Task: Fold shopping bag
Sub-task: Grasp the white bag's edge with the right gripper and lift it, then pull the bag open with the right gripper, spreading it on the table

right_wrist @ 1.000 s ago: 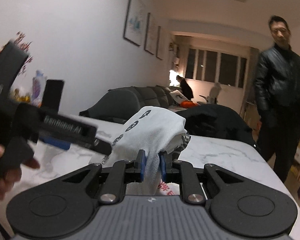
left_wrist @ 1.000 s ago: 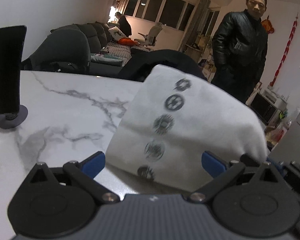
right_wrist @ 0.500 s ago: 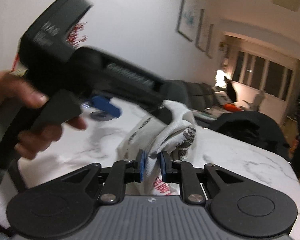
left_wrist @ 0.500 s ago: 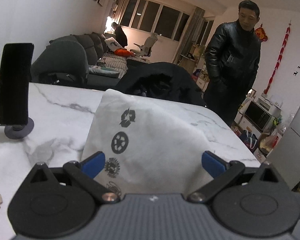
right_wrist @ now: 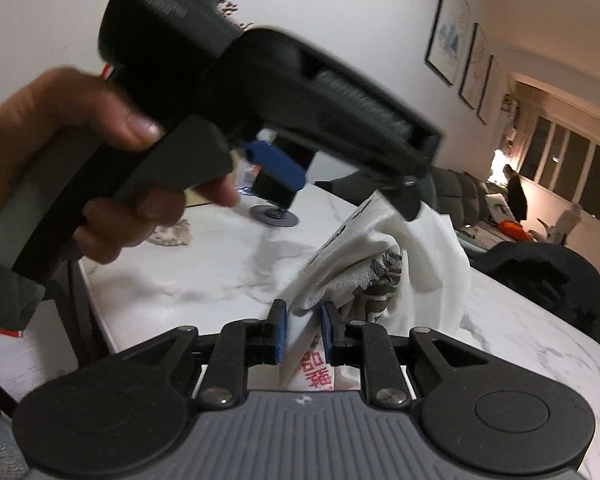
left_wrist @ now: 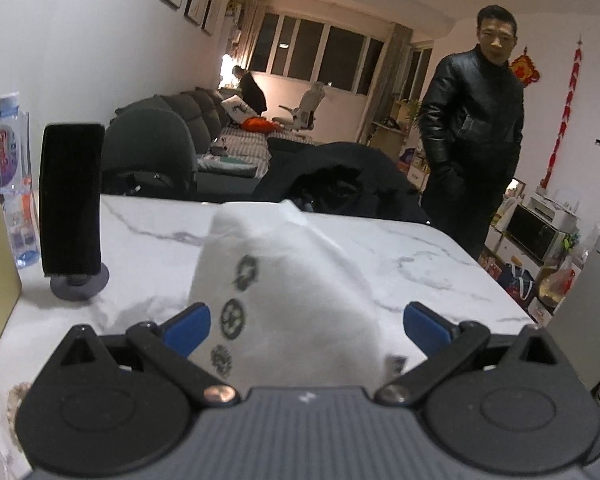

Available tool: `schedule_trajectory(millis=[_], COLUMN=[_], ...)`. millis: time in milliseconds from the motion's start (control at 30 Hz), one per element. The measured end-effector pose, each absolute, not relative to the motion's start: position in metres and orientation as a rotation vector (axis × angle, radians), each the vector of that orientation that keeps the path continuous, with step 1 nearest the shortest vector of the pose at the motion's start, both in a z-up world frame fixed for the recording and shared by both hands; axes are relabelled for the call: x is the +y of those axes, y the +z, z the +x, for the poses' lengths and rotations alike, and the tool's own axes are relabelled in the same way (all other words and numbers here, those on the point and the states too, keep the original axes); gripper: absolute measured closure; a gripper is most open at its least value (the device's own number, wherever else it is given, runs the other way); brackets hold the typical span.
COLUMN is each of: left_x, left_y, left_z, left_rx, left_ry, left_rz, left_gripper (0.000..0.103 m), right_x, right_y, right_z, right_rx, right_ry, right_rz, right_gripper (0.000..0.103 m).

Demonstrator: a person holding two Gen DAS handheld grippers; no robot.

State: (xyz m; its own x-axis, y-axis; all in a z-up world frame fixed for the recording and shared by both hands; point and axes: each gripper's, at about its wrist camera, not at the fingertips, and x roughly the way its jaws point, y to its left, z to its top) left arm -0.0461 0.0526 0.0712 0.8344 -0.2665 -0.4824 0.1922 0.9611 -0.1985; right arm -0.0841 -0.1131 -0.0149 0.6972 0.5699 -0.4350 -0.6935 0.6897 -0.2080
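Shopping bag [right_wrist: 380, 264] of white nonwoven fabric hangs bunched above the marbled white worktop [right_wrist: 204, 276], pinched mid-fold by the right hand-held gripper [right_wrist: 303, 330]. The left hand-held gripper [left_wrist: 306, 322], jaws wide, should next grasp its lower centre.

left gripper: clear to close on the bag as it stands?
Probably yes. The left gripper is open with the white bag bunched right between its jaws, nothing else in between. The right gripper already pinches another part.
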Motion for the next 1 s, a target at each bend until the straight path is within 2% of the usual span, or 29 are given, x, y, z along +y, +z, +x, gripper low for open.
schedule_trajectory(millis=[100,200,333,433,567,733,1000], left_x=[0.051,0.052,0.055,0.058,0.063,0.077,0.098], left_y=[0.069,0.065,0.061,0.056,0.043,0.034,0.019], left_z=[-0.046,-0.045,-0.043,-0.041,-0.037,-0.038,-0.042], left_rx=[0.533,0.541,0.553,0.575,0.614,0.648,0.685], left_ry=[-0.230,-0.191,-0.150,-0.135,-0.101,-0.081,-0.026], left_rz=[-0.129,-0.120,-0.102,-0.082,-0.047,-0.041,-0.008], left_gripper=[0.000,0.001,0.015,0.036,0.046,0.050,0.050], right_x=[-0.112,-0.115,-0.127,-0.141,-0.167,-0.186,-0.187], right_y=[-0.017,-0.014,-0.012,-0.012,-0.013,-0.029,-0.047], right_z=[-0.083,-0.084,-0.075,-0.065,-0.043,-0.002,0.033], right_rx=[0.341,0.315,0.301,0.295,0.336,0.468,0.596], right_ry=[0.741,0.744,0.719,0.686,0.613,0.488,0.405], right_rz=[-0.387,-0.372,-0.331,-0.304,-0.234,-0.182,-0.212], right_gripper=[0.084,0.077,0.067,0.060,0.056,0.055,0.055])
